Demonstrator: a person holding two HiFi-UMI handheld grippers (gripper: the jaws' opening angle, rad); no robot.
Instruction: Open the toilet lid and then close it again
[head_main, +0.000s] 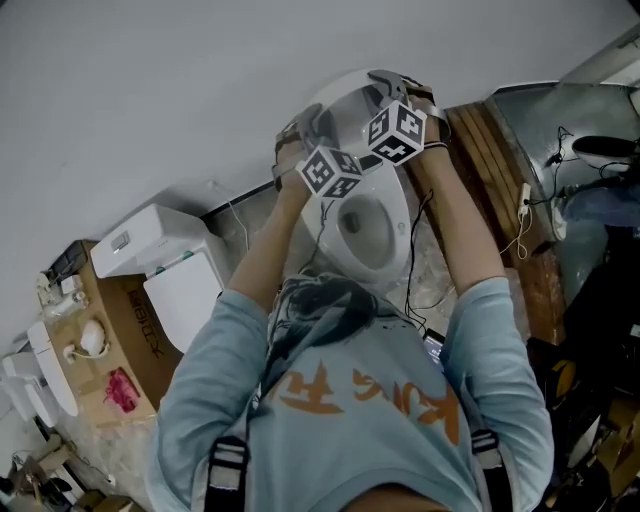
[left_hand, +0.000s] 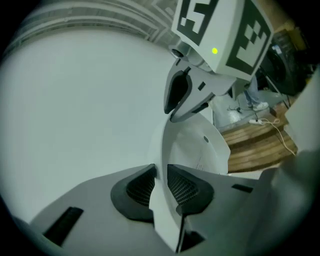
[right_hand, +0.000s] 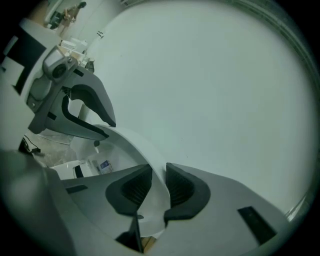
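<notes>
The pale wall (head_main: 200, 90) rises behind the toilet bowl (head_main: 372, 228), which lies open below the person's outstretched arms. The lid (head_main: 340, 98) stands raised over the back of the bowl, its broad face towards the wall; whether it touches the wall I cannot tell. Its hinge line runs across the back of the bowl, so I judge that closing means swinging the top rim forward and down over the bowl. The left gripper (head_main: 296, 132) and right gripper (head_main: 402, 86) sit side by side on that rim, the right one farther from the bowl. Only the gripper views show the grip: the left gripper's pads (left_hand: 183, 189) and the right gripper's pads (right_hand: 181, 189) are each clamped on the lid's thin edge.
</notes>
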